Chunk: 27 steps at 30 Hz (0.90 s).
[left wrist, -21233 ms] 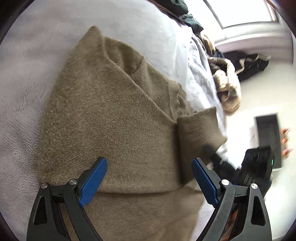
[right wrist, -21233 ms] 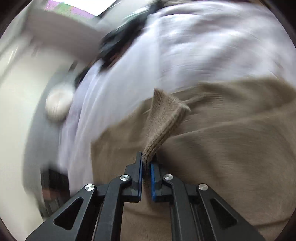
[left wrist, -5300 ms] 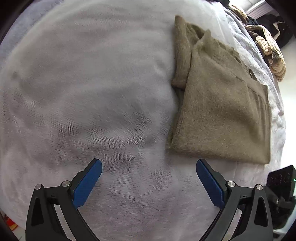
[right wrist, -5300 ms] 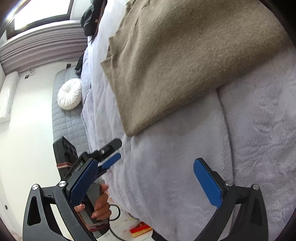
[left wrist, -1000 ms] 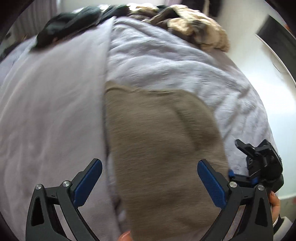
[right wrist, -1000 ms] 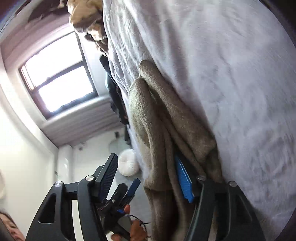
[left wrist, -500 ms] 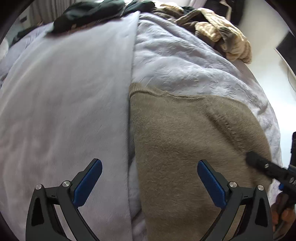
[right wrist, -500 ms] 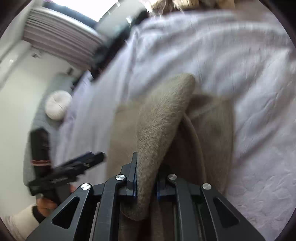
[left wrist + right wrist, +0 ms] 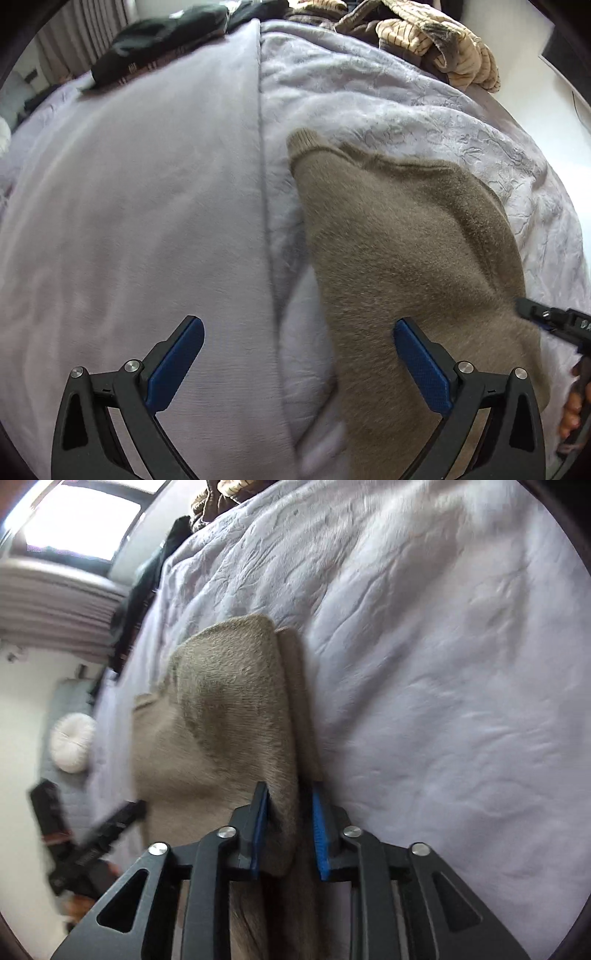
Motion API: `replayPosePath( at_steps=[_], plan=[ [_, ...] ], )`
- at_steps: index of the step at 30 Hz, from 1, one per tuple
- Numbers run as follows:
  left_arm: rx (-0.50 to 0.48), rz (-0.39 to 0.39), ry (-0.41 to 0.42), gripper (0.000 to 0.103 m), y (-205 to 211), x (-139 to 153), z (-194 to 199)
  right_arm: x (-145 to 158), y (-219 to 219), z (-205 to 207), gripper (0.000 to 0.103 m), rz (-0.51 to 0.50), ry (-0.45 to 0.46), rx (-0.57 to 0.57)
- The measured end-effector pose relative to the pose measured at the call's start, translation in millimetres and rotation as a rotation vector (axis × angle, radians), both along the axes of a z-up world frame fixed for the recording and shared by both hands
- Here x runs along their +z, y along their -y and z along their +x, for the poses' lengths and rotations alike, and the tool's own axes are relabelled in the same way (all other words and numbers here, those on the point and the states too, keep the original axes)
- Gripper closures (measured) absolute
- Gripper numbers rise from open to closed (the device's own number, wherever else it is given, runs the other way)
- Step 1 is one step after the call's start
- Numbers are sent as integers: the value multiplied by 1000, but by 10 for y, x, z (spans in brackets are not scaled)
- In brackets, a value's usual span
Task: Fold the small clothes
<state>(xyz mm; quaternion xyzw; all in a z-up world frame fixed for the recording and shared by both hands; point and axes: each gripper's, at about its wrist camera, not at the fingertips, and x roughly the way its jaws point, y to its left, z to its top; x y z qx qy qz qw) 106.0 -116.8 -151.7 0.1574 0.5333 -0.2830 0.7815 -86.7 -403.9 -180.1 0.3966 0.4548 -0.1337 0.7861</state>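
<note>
A folded olive-brown knit sweater (image 9: pixel 406 251) lies on the pale lilac bedspread (image 9: pixel 129 206). My left gripper (image 9: pixel 295 365) is open and empty, hovering over the sweater's near left edge; its right finger is above the knit. My right gripper (image 9: pixel 288 823) has its jaws slightly parted around the sweater's folded right edge (image 9: pixel 284 738); the fabric sits between the blue pads and looks loosely held. The right gripper also shows in the left wrist view (image 9: pixel 550 321) at the sweater's right edge.
A pile of tan striped and dark clothes (image 9: pixel 436 40) lies at the far end of the bed, with a black garment (image 9: pixel 159 40) at the far left. A white round cushion (image 9: pixel 72 744) sits on a grey bench beside the bed. A window (image 9: pixel 85 520) is behind.
My right gripper's jaws, shut on the sweater's fold half a second ago, have parted a little. The sweater has been laid flatter on the bed. My left gripper stays open.
</note>
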Motion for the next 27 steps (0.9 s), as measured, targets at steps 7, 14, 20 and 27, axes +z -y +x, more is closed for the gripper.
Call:
replayPosePath(
  at_steps=[7,14,20,27],
  plan=[
    [-8,-21,-21,0,-166,206,-9,516,-373,127,87,-17,107,161],
    [-96,53,-73,0,-87,-77,-569,392,-880,88,88,-119,-14,288],
    [-75,104,-140,0,-325,-446,-747,-56,-860,-315,93,-125,-98,242],
    [-64,117,-130,0,-361,-397,-831,-49,-819,-484,93,-98,-96,206]
  ],
)
